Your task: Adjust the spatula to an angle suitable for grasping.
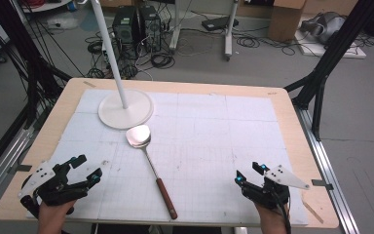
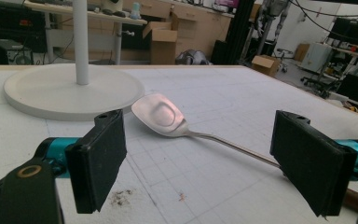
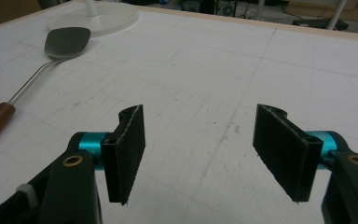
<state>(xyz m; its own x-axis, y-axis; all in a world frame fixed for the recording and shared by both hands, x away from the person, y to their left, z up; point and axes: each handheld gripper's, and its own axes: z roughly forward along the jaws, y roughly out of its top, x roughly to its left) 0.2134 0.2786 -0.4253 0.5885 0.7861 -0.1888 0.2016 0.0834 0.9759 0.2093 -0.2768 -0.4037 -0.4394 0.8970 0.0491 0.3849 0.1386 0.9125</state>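
A metal spatula (image 1: 151,165) with a reddish-brown wooden handle (image 1: 167,198) lies on the white gridded mat, its blade (image 1: 138,136) close to the lamp base. My left gripper (image 1: 86,169) hovers at the near left corner, open, nothing between its jaws. From the left gripper view the spatula blade (image 2: 161,114) lies ahead and its shaft runs behind the right jaw. My right gripper (image 1: 249,172) sits at the near right, open and empty. In the right gripper view the spatula (image 3: 51,60) lies far to the left.
A white round lamp base (image 1: 125,109) with an upright pole (image 1: 108,46) stands at the back left of the mat (image 1: 214,136). The wooden table edge (image 1: 292,117) borders the mat. Cables, computers and boxes lie on the floor beyond.
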